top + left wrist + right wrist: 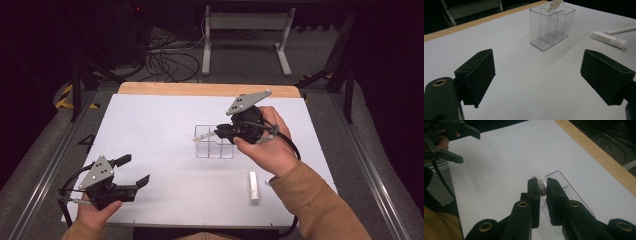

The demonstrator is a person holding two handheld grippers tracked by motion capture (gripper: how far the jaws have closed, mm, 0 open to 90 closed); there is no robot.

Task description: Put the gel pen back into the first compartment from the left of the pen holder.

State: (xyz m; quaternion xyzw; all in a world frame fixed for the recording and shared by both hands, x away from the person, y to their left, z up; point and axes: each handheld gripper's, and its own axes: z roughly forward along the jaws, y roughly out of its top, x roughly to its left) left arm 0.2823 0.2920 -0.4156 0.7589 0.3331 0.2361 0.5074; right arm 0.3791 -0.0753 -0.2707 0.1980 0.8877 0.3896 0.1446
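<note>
A small pale tube (pixel 541 187) sits clamped between the fingers of the right gripper (pixel 223 133), held just above the clear divided box (pixel 214 142) near the middle of the bench (pixel 150 120). The right gripper view shows the tube's capped end over the box's rim; the left gripper view shows its tip (pixel 554 5) poking above the box. The left gripper (pixel 134 171) hovers well apart from the box, fingers wide apart. A white tube (pixel 254 185) lies near the box.
</note>
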